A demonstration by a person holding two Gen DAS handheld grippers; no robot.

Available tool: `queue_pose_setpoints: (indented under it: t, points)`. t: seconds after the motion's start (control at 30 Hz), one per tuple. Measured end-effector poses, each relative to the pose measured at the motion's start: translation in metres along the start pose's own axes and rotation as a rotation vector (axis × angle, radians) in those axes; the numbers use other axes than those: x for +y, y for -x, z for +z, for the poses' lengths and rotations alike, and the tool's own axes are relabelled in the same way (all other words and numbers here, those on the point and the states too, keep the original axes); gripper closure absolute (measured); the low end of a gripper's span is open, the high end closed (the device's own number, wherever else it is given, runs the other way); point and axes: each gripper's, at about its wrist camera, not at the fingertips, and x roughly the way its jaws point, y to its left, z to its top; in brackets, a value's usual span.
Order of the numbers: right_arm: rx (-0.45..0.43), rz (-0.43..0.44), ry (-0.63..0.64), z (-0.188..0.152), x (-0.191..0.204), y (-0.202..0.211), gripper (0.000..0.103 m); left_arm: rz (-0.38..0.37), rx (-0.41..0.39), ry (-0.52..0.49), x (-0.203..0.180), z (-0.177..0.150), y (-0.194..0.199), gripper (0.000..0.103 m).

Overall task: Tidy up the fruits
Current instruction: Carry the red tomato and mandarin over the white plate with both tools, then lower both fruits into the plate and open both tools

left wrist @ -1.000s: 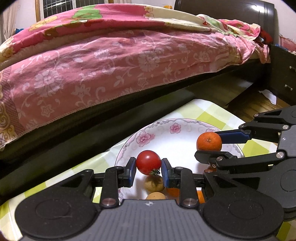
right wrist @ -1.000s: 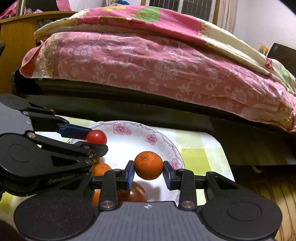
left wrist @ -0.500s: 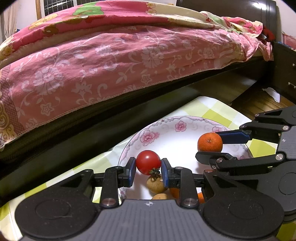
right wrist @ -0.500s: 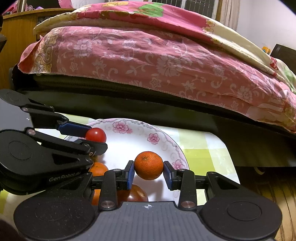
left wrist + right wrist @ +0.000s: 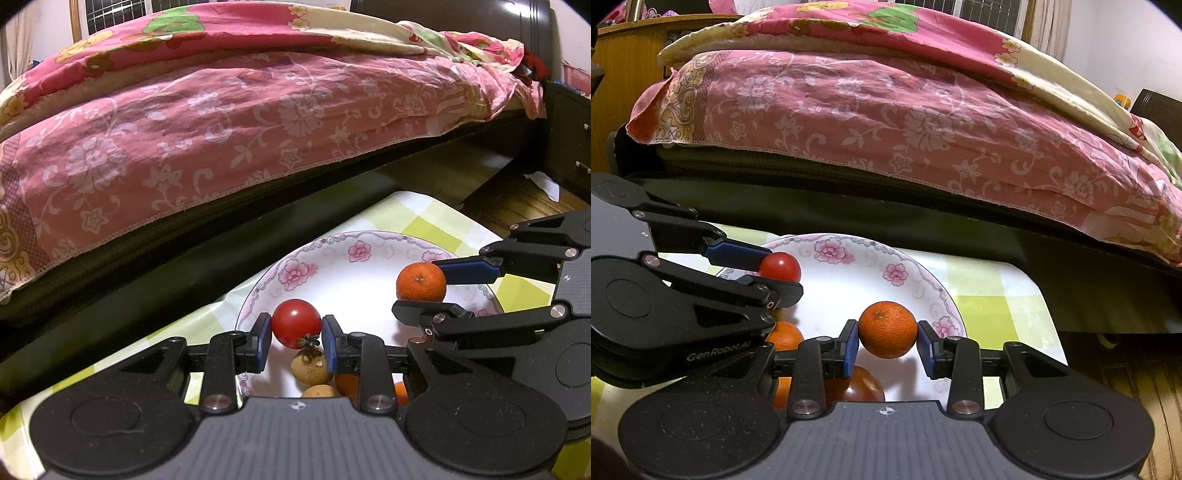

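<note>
My left gripper (image 5: 296,341) is shut on a small red tomato (image 5: 296,323) and holds it above the near left part of a white flowered plate (image 5: 354,269). My right gripper (image 5: 887,346) is shut on an orange mandarin (image 5: 887,334) above the plate's right side (image 5: 916,284). Each gripper shows in the other's view, the right one (image 5: 424,291) with the mandarin (image 5: 421,281), the left one (image 5: 775,273) with the tomato (image 5: 780,266). In the plate lie two brownish small fruits (image 5: 310,369), oranges (image 5: 785,335) and a dark red tomato (image 5: 857,386).
The plate stands on a table with a green and white checked cloth (image 5: 417,218). Just behind the table is a dark bed frame (image 5: 221,236) with a pink flowered quilt (image 5: 221,122). A wooden floor (image 5: 517,199) and a dark cabinet (image 5: 569,133) are at the right.
Both grippers keep their fruits and have drifted slightly back from the plate; the plate sits a little further right and lower in the left wrist view.
</note>
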Motion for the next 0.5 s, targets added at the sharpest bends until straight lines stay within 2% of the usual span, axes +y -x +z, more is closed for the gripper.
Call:
queue_pose_setpoints:
  t: [0.5]
  points:
    - [-0.019,-0.019,-0.002,0.004,-0.005,0.013,0.069,0.021,-0.024,-0.015,-0.002,0.005,0.016,0.061]
